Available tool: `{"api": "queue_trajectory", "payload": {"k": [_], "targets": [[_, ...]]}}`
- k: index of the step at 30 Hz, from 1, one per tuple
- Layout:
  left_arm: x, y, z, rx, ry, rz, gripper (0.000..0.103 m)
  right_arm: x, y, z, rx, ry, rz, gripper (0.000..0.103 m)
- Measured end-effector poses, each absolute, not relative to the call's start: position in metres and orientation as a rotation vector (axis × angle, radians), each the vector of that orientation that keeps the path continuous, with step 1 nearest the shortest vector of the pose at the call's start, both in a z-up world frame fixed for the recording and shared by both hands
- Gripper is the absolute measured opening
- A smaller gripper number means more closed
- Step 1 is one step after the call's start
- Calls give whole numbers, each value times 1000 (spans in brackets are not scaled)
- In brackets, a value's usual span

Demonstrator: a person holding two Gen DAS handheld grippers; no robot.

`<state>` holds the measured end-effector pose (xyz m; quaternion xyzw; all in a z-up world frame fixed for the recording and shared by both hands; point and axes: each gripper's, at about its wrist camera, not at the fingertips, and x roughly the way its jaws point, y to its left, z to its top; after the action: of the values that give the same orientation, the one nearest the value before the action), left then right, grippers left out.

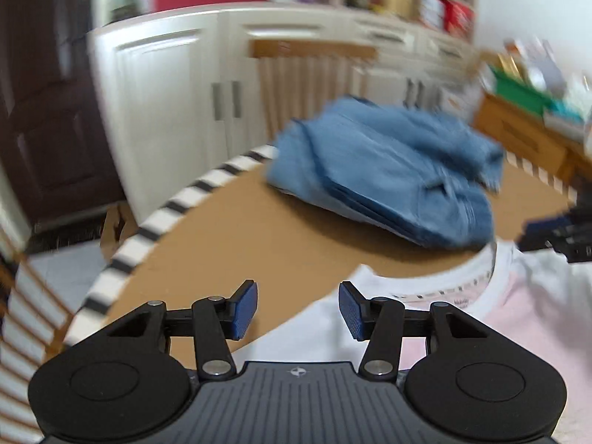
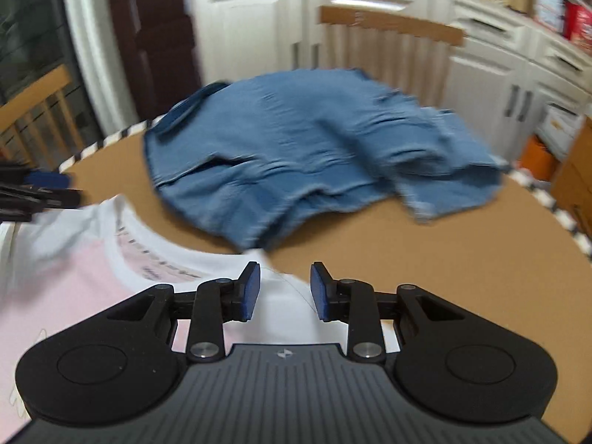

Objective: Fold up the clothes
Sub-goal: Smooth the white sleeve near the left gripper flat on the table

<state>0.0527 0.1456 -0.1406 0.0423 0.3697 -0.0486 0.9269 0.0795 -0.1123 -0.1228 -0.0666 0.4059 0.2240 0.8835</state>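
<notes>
A white and pink T-shirt (image 1: pixel 518 296) (image 2: pixel 74 259) lies flat on the brown round table (image 1: pixel 259 244) (image 2: pixel 444 259), neck towards the far side. My left gripper (image 1: pixel 298 309) hovers open over the shirt's left shoulder edge with nothing between its blue pads. My right gripper (image 2: pixel 285 290) stands open above the shirt's right shoulder, its pads clear of the cloth. Beyond the shirt lies a crumpled blue denim garment (image 1: pixel 388 174) (image 2: pixel 314 155). Each gripper shows at the edge of the other's view: the right gripper (image 1: pixel 562 236) and the left gripper (image 2: pixel 33 192).
The table has a black-and-white striped rim (image 1: pixel 148 229) (image 2: pixel 100 144). Wooden chairs (image 1: pixel 314 74) (image 2: pixel 388 33) stand behind and beside it. White cabinets (image 1: pixel 166 111) line the back wall. A wooden unit with boxes (image 1: pixel 525 118) sits at the right.
</notes>
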Motion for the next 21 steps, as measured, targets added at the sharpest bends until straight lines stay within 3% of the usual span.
{"api": "queue_trajectory", "payload": {"k": [1, 3, 5, 10, 14, 17, 21], "targets": [[59, 139, -147, 102, 772, -102, 51, 82, -108, -127, -142, 858, 460, 30], [63, 133, -153, 115, 763, -83, 52, 85, -103, -132, -140, 871, 435, 13], [69, 132, -157, 112, 750, -43, 55, 88, -102, -130, -133, 872, 394, 10], [81, 129, -163, 98, 733, 29, 57, 98, -105, -131, -93, 866, 338, 11], [95, 139, -163, 69, 740, 102, 58, 100, -108, -133, -100, 858, 295, 38], [91, 161, -148, -16, 715, 121, 46, 89, -122, -118, -91, 824, 251, 27], [34, 206, -109, -53, 569, 99, 56, 26, -149, -85, -91, 698, 257, 30]]}}
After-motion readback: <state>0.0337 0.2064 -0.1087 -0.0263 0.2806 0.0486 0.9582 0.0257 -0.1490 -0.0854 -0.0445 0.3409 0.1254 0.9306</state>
